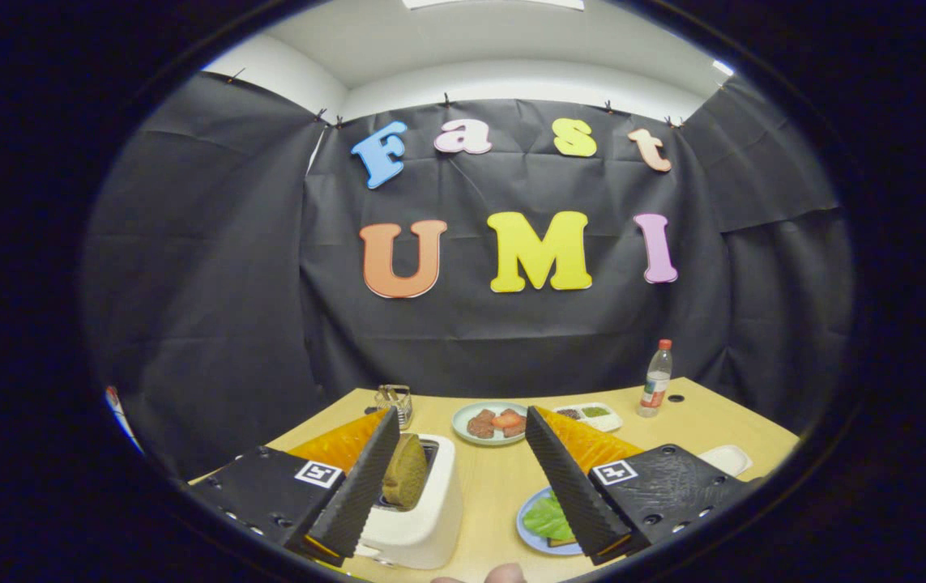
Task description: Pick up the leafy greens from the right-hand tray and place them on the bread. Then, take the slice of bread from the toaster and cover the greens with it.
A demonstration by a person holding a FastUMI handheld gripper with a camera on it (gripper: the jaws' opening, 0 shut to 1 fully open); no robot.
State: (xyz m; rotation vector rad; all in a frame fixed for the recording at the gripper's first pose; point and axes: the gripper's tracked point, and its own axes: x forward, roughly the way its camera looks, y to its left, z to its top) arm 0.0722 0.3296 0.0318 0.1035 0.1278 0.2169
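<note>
Hand-held gripper (463, 437) above a pale wooden table (697, 417), fingers spread wide and holding nothing. A brown toasted bread slice (404, 470) stands upright in the white plastic toaster (422, 506), just inside the left finger, at 9 o'clock of the gap. Crinkled green lettuce leaves (545, 517) lie on bread on a blue round plate (529, 534) at 5 o'clock, partly hidden by the right finger.

Bread (404, 470) stands in the toaster (422, 518), left of the greens (545, 518) on their plate (529, 536).
</note>
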